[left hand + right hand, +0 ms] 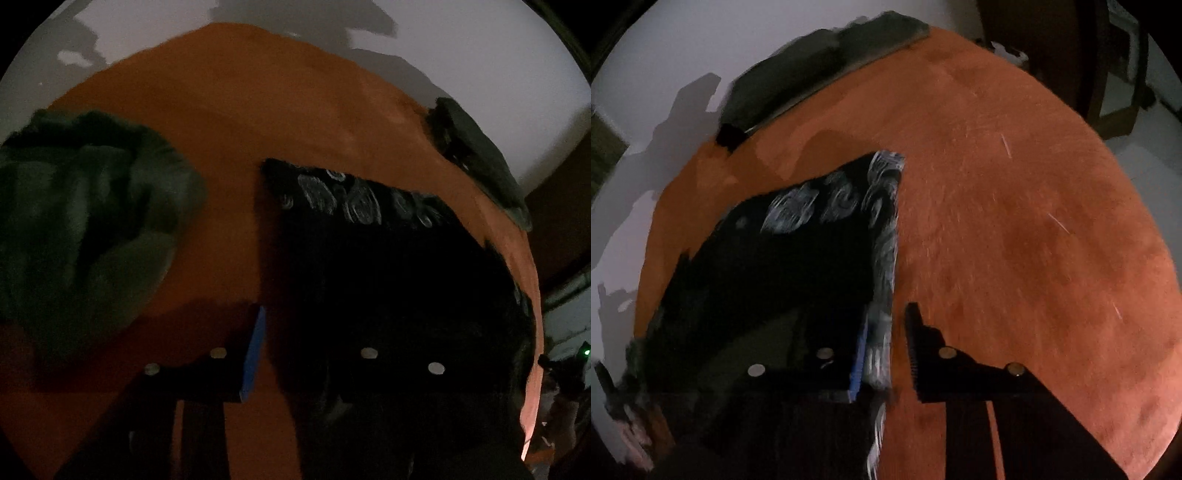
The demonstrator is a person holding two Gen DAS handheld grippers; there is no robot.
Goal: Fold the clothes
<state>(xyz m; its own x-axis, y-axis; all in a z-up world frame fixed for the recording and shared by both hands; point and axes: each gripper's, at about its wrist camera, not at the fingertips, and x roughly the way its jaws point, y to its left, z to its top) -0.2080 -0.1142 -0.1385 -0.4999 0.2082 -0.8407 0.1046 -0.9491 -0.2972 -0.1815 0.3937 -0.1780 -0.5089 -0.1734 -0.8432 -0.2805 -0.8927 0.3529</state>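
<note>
A black garment with white swirl print (369, 251) lies folded flat on the orange surface (236, 110). My left gripper (295, 332) hangs over its left edge with the jaws apart, the blue-padded finger (255, 350) over bare orange and the other finger lost against the black cloth. In the right wrist view the same black garment (783, 266) shows its printed right edge (882, 258) running down between the fingers of my right gripper (886, 314). Orange shows between that edge and the serrated finger (912, 350), so the pads do not press it.
A crumpled dark green garment (81, 214) lies left of the black one. Another dark grey-green cloth (476, 158) lies along the far edge of the orange surface (1015, 221), seen also as a long dark cloth (820, 62). A pale wall and wooden furniture (1108, 74) stand beyond.
</note>
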